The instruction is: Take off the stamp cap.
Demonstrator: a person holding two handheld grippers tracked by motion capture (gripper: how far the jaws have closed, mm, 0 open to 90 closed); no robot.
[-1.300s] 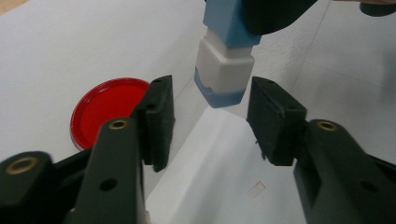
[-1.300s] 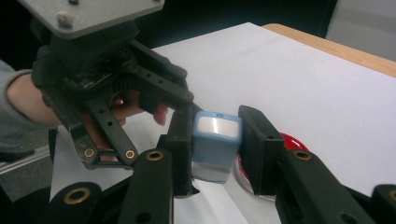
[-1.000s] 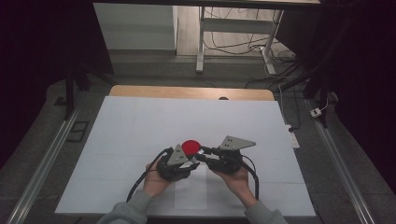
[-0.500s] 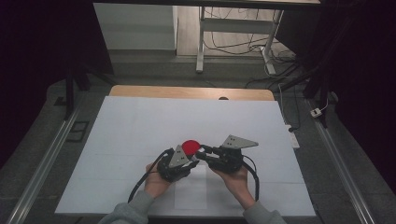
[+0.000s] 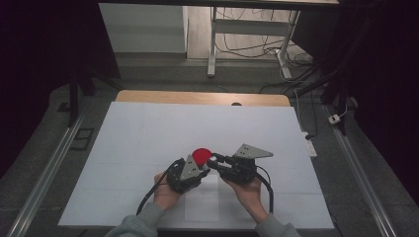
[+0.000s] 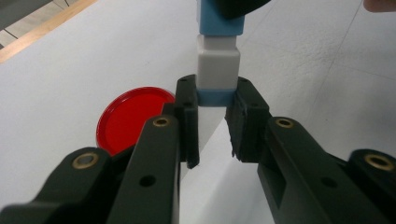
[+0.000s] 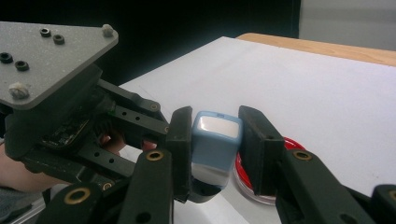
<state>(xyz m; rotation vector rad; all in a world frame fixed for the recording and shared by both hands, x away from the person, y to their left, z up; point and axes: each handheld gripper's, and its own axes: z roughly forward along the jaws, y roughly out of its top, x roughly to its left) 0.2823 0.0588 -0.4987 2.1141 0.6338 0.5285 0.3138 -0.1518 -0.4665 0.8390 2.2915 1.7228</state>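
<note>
A small block (image 6: 218, 65), grey in the middle with blue ends, hangs just above the white table between my two grippers. My left gripper (image 6: 215, 100) has just been closing and its pads now press on the block's near blue end. My right gripper (image 7: 215, 140) is shut on the other blue end (image 7: 215, 128), coming in from the opposite side. In the high view the left gripper (image 5: 206, 166) and right gripper (image 5: 214, 160) meet tip to tip near the table's front. A flat red disc (image 5: 201, 155) lies on the table right behind them (image 6: 133, 116).
The white sheet (image 5: 148, 128) covers the table, with a wooden edge (image 5: 197, 97) at the far side. Metal rails (image 5: 44, 173) run along both sides. A desk frame with cables (image 5: 247, 44) stands on the floor beyond.
Both hands stay in place beside the red disc. The left gripper's jaws look slightly narrower than a second ago.
</note>
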